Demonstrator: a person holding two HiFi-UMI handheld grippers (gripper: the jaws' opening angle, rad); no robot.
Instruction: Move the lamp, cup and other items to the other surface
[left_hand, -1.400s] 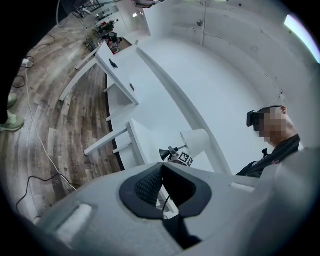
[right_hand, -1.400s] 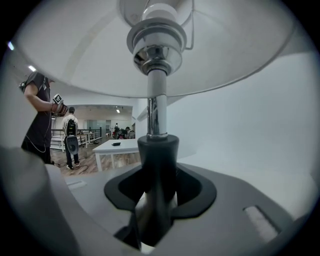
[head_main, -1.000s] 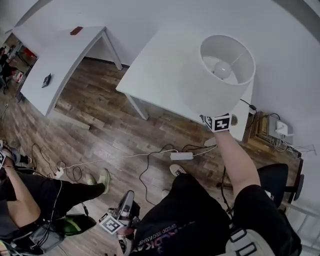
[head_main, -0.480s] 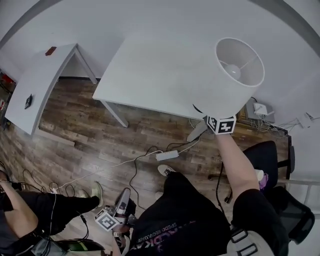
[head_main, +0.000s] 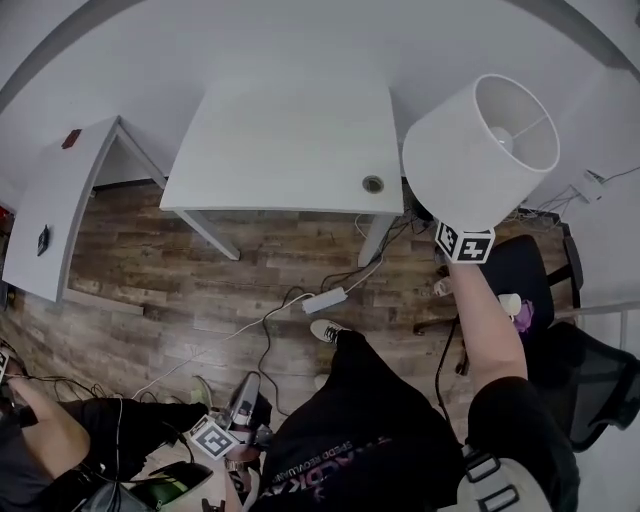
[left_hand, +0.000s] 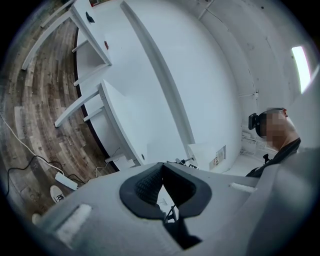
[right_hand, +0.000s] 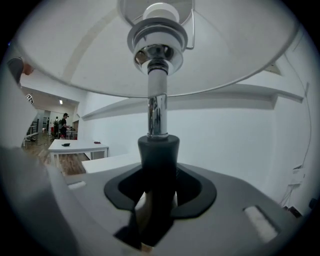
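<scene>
Head view: wood-plank floor, 2 white tables, person in black trousers at the bottom edge.
Far-left table: long white rectangular table (head_main: 60, 200) carrying 1 small dark flat object (head_main: 43, 240) and 1 small red item (head_main: 71, 138).
Left gripper: left gripper (head_main: 250, 398) low at the bottom, beside the person's leg, marker cube facing up.
Left jaws: clenched. In the left gripper view the black ribbed pads (left_hand: 145, 187) meet at the tips with nothing between them.
Middle table: white square-topped table (head_main: 280, 150) with a round cable hole (head_main: 372, 184) near its front right corner.
Floor: white power strip (head_main: 325, 300) and loose cables just in front of the middle table.
Lamp: white drum-shade lamp (head_main: 480, 150) carried in the air, resting on no surface. It is tilted, open end toward the upper right, shade overlapping the middle table's right corner.
Right gripper: right gripper (head_main: 463, 240) directly below the shade, arm stretched out.
Right jaws: grasping the lamp's black collar (right_hand: 158, 155) just under the chrome stem (right_hand: 157, 115).
Right edge: black office chair (head_main: 520, 275) on the floor under the outstretched arm.
</scene>
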